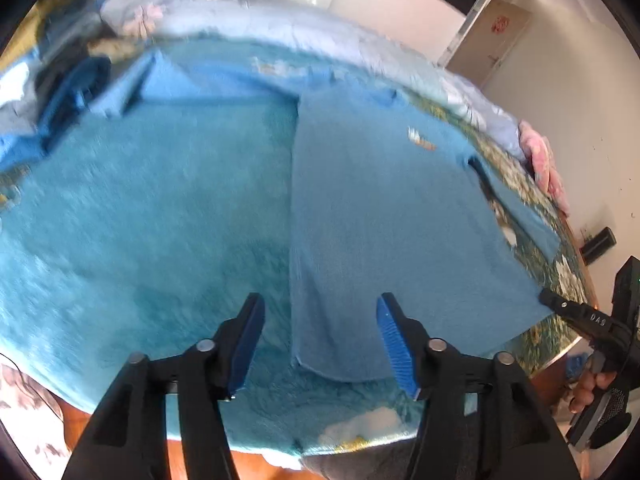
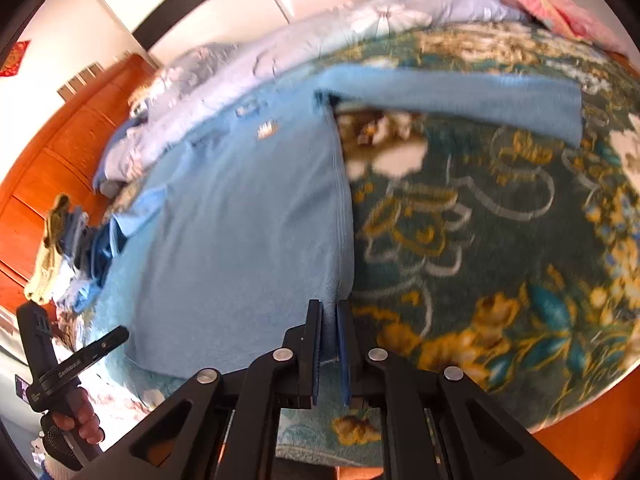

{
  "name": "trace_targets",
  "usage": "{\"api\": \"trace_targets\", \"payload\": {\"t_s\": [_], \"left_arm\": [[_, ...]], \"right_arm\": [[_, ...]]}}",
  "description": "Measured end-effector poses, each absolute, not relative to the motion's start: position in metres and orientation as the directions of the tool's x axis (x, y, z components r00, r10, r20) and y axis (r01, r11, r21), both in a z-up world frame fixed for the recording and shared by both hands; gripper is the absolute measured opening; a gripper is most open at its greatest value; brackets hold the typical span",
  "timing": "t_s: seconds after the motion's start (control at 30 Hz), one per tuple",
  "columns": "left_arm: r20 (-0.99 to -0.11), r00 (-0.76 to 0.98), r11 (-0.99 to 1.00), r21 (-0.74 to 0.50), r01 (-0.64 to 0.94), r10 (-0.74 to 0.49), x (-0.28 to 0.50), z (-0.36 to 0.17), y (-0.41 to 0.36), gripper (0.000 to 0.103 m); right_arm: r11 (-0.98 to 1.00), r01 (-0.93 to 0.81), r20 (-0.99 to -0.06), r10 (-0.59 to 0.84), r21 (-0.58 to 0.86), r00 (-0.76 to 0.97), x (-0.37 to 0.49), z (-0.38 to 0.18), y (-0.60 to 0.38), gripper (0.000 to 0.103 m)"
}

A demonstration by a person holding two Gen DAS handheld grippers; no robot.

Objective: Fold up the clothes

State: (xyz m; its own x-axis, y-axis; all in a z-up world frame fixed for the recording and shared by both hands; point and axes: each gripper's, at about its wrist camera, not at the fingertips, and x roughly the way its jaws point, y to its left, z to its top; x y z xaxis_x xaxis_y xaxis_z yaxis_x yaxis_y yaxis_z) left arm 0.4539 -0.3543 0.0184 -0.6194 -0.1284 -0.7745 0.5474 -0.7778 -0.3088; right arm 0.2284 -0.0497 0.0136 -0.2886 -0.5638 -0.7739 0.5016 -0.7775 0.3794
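Sweater (image 2: 240,216), light blue with long sleeves, lies flat on a bed covered by a teal floral blanket (image 2: 500,240). One sleeve is already folded in, while the other sleeve (image 2: 460,96) stretches out toward 2 o'clock in the right wrist view. The right gripper (image 2: 329,354) has its jaws narrowed onto the sweater's bottom hem corner, pinching the fabric. The left gripper (image 1: 320,344) hovers over the hem near 6 o'clock of its own view, jaws spread wide and holding nothing.

To do this step well, I judge the right side should be carried across toward the middle with the hem kept taut, so the side seam lands straight and parallel to the fold already made. The left gripper could pin the cloth near the fold line so the body does not drag. The outstretched sleeve needs laying back over the panel, not bunched under it. Fleece-like fabric may cling to the blanket, so a slight lift should help.

Count: one sweater being folded, two grippers, one pile of other clothes (image 2: 68,248) at 9 o'clock, one pale quilt (image 2: 280,56) along the far edge, one pink cloth (image 2: 560,8) at 1 o'clock.
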Motion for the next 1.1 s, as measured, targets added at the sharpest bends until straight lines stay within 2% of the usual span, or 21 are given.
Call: {"api": "trace_targets", "payload": {"t_s": [0.03, 0.1, 0.13, 0.23, 0.27, 0.33, 0.5, 0.67, 0.93, 0.97, 1.0, 1.03, 1.07, 1.1], "left_arm": [[-0.765, -0.623, -0.783, -0.285, 0.553, -0.162, 0.455, 0.024, -0.355, 0.067], [-0.746, -0.627, -0.795, -0.231, 0.560, -0.225, 0.454, 0.033, -0.355, 0.067], [-0.738, -0.626, -0.802, -0.201, 0.562, -0.253, 0.453, 0.036, -0.356, 0.068], [-0.725, -0.611, -0.823, -0.108, 0.558, -0.318, 0.453, 0.042, -0.355, 0.072], [-0.725, -0.604, -0.827, -0.087, 0.556, -0.330, 0.453, 0.042, -0.355, 0.078], [-0.729, -0.592, -0.831, -0.058, 0.553, -0.343, 0.446, 0.043, -0.358, 0.079], [-0.755, -0.570, -0.814, -0.082, 0.575, -0.326, 0.430, 0.037, -0.363, 0.079], [-0.774, -0.543, -0.803, -0.079, 0.591, -0.324, 0.419, 0.032, -0.364, 0.079], [-0.800, -0.505, -0.788, -0.067, 0.612, -0.324, 0.409, 0.025, -0.366, 0.079], [-0.802, -0.503, -0.786, -0.069, 0.614, -0.322, 0.409, 0.024, -0.367, 0.079], [-0.804, -0.500, -0.783, -0.070, 0.617, -0.322, 0.409, 0.023, -0.367, 0.079], [-0.805, -0.498, -0.781, -0.071, 0.620, -0.322, 0.409, 0.023, -0.368, 0.079], [-0.806, -0.497, -0.779, -0.072, 0.623, -0.323, 0.409, 0.023, -0.368, 0.079], [-0.806, -0.495, -0.777, -0.071, 0.625, -0.325, 0.409, 0.022, -0.369, 0.079]], "right_arm": [[-0.785, 0.496, -0.766, -0.561, 0.371, -0.314, 0.224, 0.018, -0.045, 0.015], [-0.813, 0.460, -0.759, -0.539, 0.357, -0.364, 0.210, 0.024, -0.032, 0.030], [-0.830, 0.433, -0.758, -0.524, 0.352, -0.388, 0.201, 0.025, -0.024, 0.032], [-0.880, 0.337, -0.761, -0.463, 0.334, -0.455, 0.169, 0.027, 0.006, 0.033], [-0.893, 0.296, -0.761, -0.445, 0.339, -0.472, 0.156, 0.026, 0.018, 0.033], [-0.908, 0.213, -0.760, -0.419, 0.362, -0.497, 0.131, 0.024, 0.041, 0.034], [-0.913, 0.106, -0.765, -0.389, 0.394, -0.513, 0.078, 0.016, 0.078, 0.034], [-0.899, 0.076, -0.768, -0.411, 0.432, -0.491, 0.032, 0.002, 0.085, 0.036], [-0.860, 0.141, -0.728, -0.494, 0.491, -0.476, 0.006, -0.011, 0.072, 0.038], [-0.851, 0.144, -0.719, -0.506, 0.504, -0.477, 0.006, -0.012, 0.072, 0.035], [-0.846, 0.147, -0.713, -0.515, 0.512, -0.476, 0.004, -0.012, 0.072, 0.028], [-0.846, 0.152, -0.714, -0.516, 0.511, -0.473, 0.003, -0.011, 0.072, 0.019], [-0.848, 0.159, -0.717, -0.516, 0.506, -0.470, 0.002, -0.011, 0.071, 0.004], [-0.852, 0.169, -0.719, -0.512, 0.496, -0.470, 0.002, -0.009, 0.071, 0.003]]}}
